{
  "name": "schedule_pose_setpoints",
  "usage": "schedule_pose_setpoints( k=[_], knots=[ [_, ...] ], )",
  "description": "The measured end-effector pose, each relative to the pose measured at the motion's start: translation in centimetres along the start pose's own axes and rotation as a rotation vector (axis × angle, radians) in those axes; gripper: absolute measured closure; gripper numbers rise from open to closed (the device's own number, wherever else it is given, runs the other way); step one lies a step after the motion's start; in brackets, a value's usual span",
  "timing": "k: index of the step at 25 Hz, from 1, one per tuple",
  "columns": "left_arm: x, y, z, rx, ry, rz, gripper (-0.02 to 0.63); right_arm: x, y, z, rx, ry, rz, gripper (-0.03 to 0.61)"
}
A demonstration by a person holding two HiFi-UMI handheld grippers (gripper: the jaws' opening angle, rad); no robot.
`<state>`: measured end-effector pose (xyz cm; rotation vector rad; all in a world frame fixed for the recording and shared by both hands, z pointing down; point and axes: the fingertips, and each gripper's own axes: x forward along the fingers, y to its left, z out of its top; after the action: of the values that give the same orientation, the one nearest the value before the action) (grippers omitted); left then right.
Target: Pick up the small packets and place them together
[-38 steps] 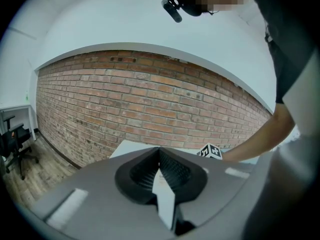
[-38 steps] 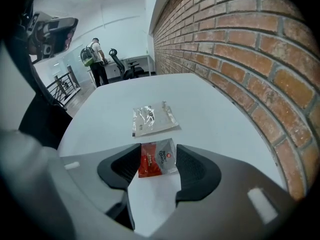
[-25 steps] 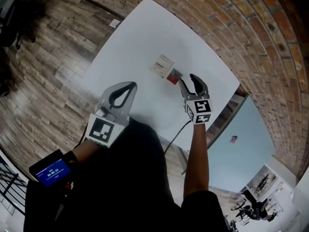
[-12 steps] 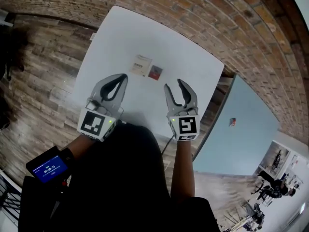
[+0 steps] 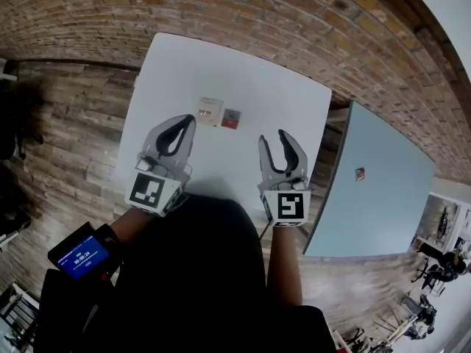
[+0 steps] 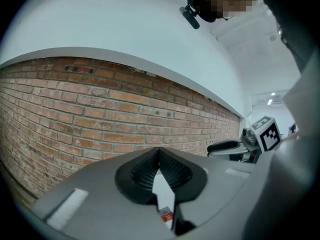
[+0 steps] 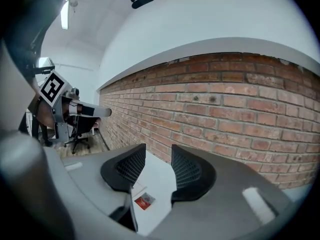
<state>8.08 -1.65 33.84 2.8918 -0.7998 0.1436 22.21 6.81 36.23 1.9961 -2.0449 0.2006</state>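
Note:
Two small packets lie side by side on the white table [image 5: 221, 65]: a pale one [image 5: 210, 111] and a red one [image 5: 231, 118], almost touching. My left gripper [image 5: 187, 118] hovers just short of them with its jaws shut and empty. The right gripper [image 5: 274, 138] hangs further right, apart from the packets; its jaws are closing with nothing between them. In the right gripper view the red packet [image 7: 145, 201] shows below the parted jaws of that gripper [image 7: 158, 153]. In the left gripper view a strip of the red packet [image 6: 166, 216] peeks under the meeting tips of the left gripper [image 6: 159, 152].
A brick wall [image 5: 243, 6] runs behind the table. Wooden floor [image 5: 66, 116] lies to the left. A light blue panel [image 5: 368, 190] stands close to the table's right edge. A small screen [image 5: 83, 256] is strapped on the person's left arm.
The right gripper has drawn back from the red packet toward the person, and its jaws have narrowed a little. The left gripper has come up closer to the packets. Both packets lie as before.

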Motion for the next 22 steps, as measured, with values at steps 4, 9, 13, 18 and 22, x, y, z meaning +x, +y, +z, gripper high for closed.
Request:
schedule_pose_setpoints(
  k=[4, 9, 13, 18, 22],
  knots=[
    [0.7, -1.1, 1.8, 0.019, -0.025, -0.037, 0.614, -0.7, -0.1, 1.9, 0.009, -0.069, -0.016, 0.414],
    [1.3, -1.4, 4.0, 0.026, -0.074, -0.044, 0.614, -1.1, 0.9, 3.8, 0.04, -0.093, -0.012, 0.451],
    [1.9, -1.8, 4.7, 0.057, -0.086, -0.053, 0.614, -1.3, 1.1, 5.4, 0.056, -0.127, -0.012, 0.467],
    [2.7, -1.8, 6.1, 0.074, -0.108, -0.057, 0.614, -1.8, 0.1, 7.0, 0.027, -0.181, -0.054, 0.53],
    [3.4, -2.3, 7.3, 0.069, -0.131, -0.068, 0.614, -1.8, -0.3, 7.0, 0.017, -0.179, -0.068, 0.575]
  ],
)
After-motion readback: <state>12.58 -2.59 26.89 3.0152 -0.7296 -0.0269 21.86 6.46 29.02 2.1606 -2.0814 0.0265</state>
